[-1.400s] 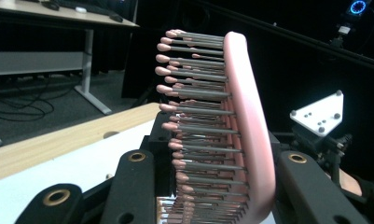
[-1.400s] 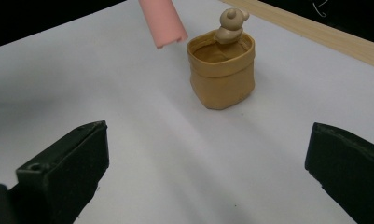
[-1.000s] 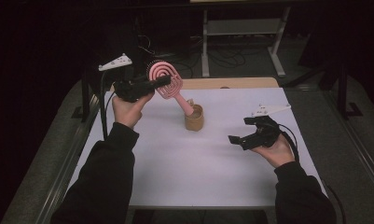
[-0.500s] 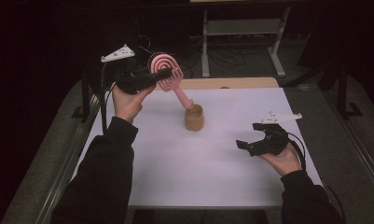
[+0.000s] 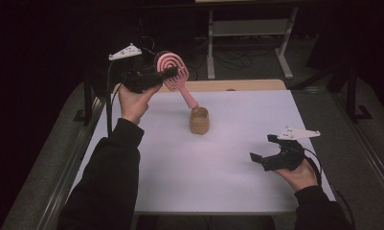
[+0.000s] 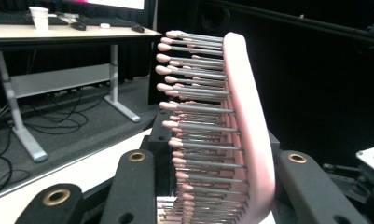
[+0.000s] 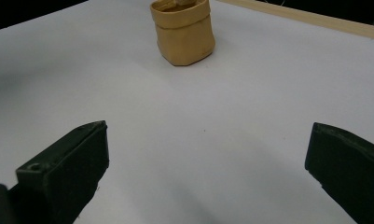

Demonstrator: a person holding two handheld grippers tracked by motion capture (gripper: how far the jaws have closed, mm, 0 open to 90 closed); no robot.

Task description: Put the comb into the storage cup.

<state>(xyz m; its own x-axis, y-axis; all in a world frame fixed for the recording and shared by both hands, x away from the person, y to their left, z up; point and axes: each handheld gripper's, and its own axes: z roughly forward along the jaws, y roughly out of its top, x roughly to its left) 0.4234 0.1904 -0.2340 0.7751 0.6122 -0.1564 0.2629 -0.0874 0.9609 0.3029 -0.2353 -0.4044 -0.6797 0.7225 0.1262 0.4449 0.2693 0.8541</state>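
Hairbrush point(image 5: 173, 72) sits upper centre-left of high view, long axis diagonal: round pink head up-left, handle running down-right, its tip in tan pouch point(image 5: 199, 120) at frame centre. I see left gripper point(image 5: 166, 73) clenched on brush head, bristles between its jaws in left gripper view point(image 6: 208, 140). Left forearm raised from lower left, palm up under gripper. Right gripper point(image 5: 261, 153) lower right, low over white table point(image 5: 180, 177), jaws spread wide, nothing between them, aimed toward pouch point(image 7: 183, 30).
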